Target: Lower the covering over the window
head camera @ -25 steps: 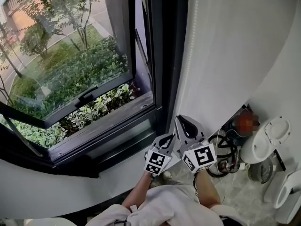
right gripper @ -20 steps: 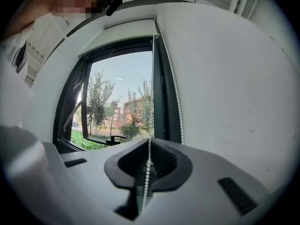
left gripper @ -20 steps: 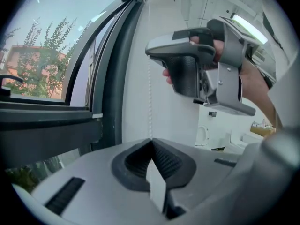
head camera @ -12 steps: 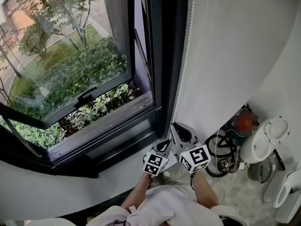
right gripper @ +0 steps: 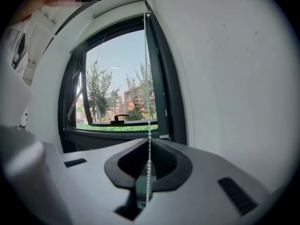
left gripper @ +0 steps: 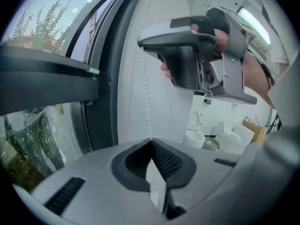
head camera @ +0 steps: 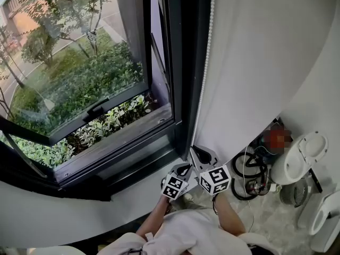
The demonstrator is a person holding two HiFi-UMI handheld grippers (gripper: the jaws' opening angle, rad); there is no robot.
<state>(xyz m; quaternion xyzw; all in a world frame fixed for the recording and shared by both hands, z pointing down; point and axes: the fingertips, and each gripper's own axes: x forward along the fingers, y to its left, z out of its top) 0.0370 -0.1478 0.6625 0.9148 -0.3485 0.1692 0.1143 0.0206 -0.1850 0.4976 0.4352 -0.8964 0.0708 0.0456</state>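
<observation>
Pull-down step: left tool [head camera: 184,170] and right tool [head camera: 200,154] both pinch the chain [head camera: 203,62], which hangs at the window's [head camera: 79,78] right edge, low near the sill [head camera: 127,132]. The window looks bare, so next 1 tool should regrip higher.

The head view looks steeply down from above the person. The window [head camera: 79,84] fills the left half of its frame, and the floor lies far below at the lower right. The camera on the left hand-held gripper [head camera: 184,169] looks along its own jaws from very near, tilted upward (the right hand-held gripper [head camera: 197,153] fills the upper right there). The right one's camera faces the window almost level. All three views share the window and the bead chain [right gripper: 149,144].
</observation>
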